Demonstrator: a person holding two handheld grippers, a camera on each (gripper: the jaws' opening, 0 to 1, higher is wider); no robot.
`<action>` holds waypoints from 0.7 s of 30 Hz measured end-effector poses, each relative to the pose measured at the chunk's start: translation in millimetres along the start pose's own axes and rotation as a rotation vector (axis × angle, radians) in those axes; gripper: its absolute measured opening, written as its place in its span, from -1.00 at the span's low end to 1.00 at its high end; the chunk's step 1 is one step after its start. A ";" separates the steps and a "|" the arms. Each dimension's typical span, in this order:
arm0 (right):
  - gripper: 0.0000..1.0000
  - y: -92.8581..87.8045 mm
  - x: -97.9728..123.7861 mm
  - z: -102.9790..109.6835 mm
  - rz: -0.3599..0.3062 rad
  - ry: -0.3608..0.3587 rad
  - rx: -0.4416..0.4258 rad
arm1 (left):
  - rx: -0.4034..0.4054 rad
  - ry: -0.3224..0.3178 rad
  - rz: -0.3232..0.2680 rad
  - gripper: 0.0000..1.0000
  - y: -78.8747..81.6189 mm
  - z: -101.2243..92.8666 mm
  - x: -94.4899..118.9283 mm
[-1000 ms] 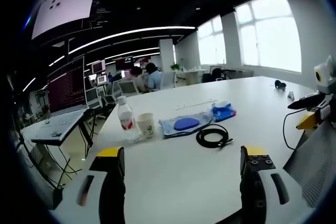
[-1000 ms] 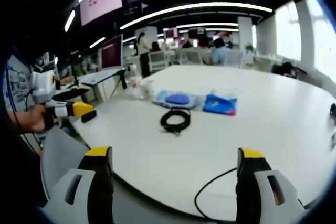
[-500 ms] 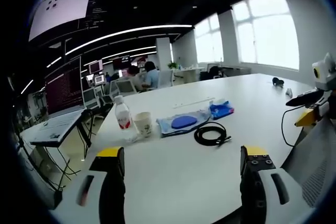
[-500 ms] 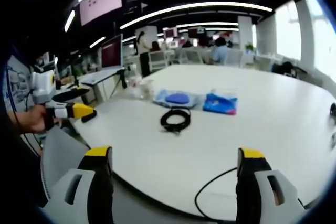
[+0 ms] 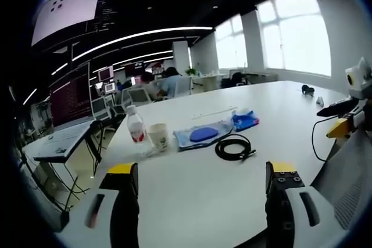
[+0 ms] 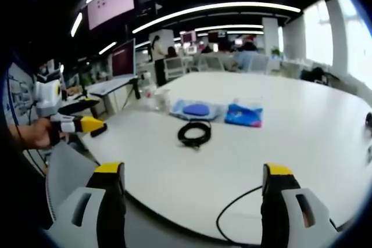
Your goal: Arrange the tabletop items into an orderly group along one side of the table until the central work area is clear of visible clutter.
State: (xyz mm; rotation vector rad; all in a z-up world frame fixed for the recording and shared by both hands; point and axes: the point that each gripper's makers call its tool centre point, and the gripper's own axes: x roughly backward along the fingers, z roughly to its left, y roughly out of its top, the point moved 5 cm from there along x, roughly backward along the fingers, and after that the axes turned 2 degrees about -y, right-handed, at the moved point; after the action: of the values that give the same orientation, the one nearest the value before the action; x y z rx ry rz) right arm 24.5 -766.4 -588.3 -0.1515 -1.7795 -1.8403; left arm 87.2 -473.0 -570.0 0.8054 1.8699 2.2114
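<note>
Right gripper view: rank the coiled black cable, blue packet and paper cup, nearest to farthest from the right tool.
1. Coiled black cable: nearest to the right tool, at mid-table, just ahead of its jaws.
2. Blue packet: farther back, to the right of the cable.
3. Paper cup: farthest, at the back left, near the table edge.

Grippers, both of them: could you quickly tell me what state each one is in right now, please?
Left tool: open, holding nothing, above the near table edge.
Right tool: open, holding nothing, short of the table.
</note>
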 end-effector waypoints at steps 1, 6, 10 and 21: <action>0.93 -0.2 0.1 0.1 0.002 0.000 0.002 | 0.000 -0.001 -0.001 0.80 0.1 -0.2 -0.1; 0.92 -0.2 0.1 0.7 0.003 0.002 0.004 | -0.003 0.000 0.005 0.79 -0.8 0.0 0.1; 0.92 0.3 0.4 0.5 -0.001 -0.001 0.003 | 0.004 -0.003 -0.003 0.79 0.1 0.1 0.5; 0.92 -0.2 0.6 0.9 -0.001 0.003 -0.002 | -0.004 -0.006 0.000 0.78 -0.4 -1.0 0.7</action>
State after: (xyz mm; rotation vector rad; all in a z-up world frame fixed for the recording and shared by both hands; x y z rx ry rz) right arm 23.6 -765.7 -588.0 -0.1482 -1.7758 -1.8420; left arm 86.0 -473.4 -570.2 0.8098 1.8617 2.2098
